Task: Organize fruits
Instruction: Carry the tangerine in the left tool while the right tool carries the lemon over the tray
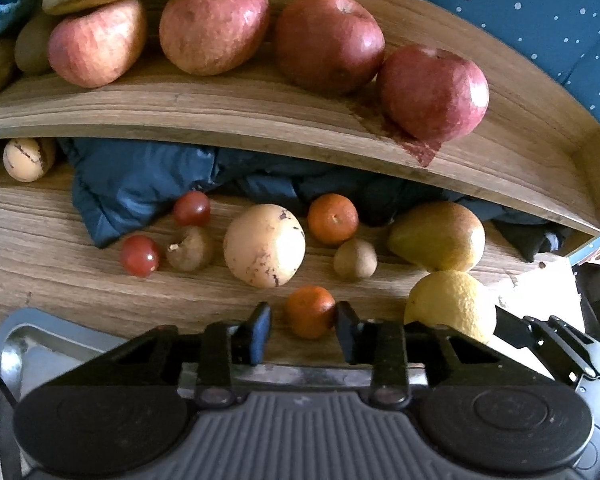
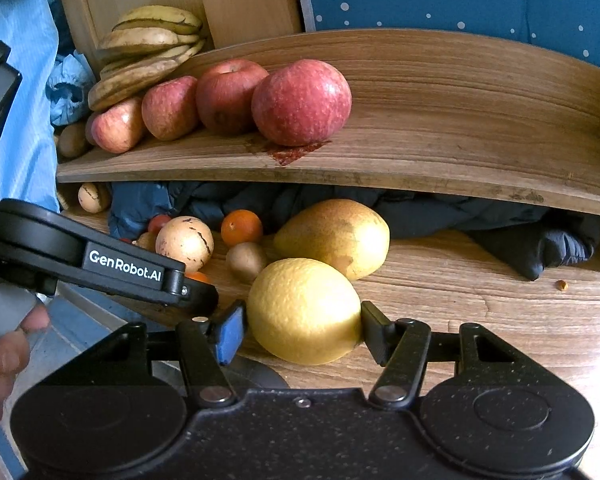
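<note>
Wooden table [image 2: 480, 292] under a shelf [image 2: 420, 152]. Your right gripper [image 2: 302, 326] has both fingers touching the lemon [image 2: 304, 310] on the table. Your left gripper [image 1: 303, 326] brackets a tangerine [image 1: 310, 311], jaws apart. Farther: pear [image 2: 334, 236], kiwi [image 2: 246, 260]. On the shelf: four apples [image 2: 302, 102].
</note>
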`<action>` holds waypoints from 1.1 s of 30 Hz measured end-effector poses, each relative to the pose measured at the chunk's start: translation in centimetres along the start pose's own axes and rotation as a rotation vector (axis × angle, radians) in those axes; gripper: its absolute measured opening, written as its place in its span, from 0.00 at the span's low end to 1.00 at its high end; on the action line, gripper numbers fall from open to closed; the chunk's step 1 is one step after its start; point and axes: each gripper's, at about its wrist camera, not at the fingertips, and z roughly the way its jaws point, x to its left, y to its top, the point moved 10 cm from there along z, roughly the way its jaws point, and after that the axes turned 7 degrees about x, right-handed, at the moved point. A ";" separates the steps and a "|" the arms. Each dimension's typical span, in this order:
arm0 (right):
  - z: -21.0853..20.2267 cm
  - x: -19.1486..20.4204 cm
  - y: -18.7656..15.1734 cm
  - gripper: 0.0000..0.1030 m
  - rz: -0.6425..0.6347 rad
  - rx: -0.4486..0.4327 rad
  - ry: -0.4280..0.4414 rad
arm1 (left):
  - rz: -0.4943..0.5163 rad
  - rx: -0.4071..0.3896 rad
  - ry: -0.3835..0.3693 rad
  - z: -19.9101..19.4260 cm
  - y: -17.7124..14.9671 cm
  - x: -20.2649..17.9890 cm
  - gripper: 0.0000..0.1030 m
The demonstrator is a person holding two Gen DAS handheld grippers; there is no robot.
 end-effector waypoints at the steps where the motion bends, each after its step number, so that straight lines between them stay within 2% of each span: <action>1: 0.0 0.0 0.0 0.60 0.002 -0.001 0.002 | 0.002 -0.002 -0.004 -0.1 -0.1 0.0 0.30; 20: -2.3 0.4 0.0 0.60 0.030 -0.036 -0.036 | 0.039 -0.049 -0.043 -3.7 -1.4 0.7 0.29; 33: -5.2 4.7 -1.3 0.60 0.053 -0.064 -0.067 | 0.074 -0.072 -0.076 -7.0 -2.7 3.1 0.29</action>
